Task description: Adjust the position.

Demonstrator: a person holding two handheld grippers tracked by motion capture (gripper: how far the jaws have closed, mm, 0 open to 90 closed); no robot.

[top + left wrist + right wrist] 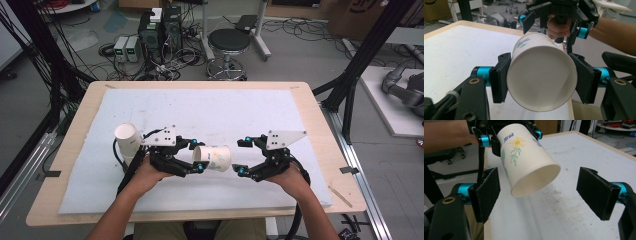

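Observation:
My left gripper [196, 155] is shut on a white paper cup [214, 158] with a printed flower, held on its side above the white mat [215, 107]. In the left gripper view the cup's [541, 77] wide mouth faces the camera, and both pads [499, 80] press on its wall near the rim. The cup's base [534, 178] points at my right gripper [541, 192], which stands open with its pads wide apart. In the high view the right gripper [243, 156] faces the cup's base across a small gap. A second plain white cup [128, 138] stands on the mat behind my left hand.
The mat covers most of the wooden table [80, 130]. A round black stool [228, 42], electronics boxes [159, 30] and cables lie on the floor beyond the far edge. Black frame posts [360, 60] rise at the right.

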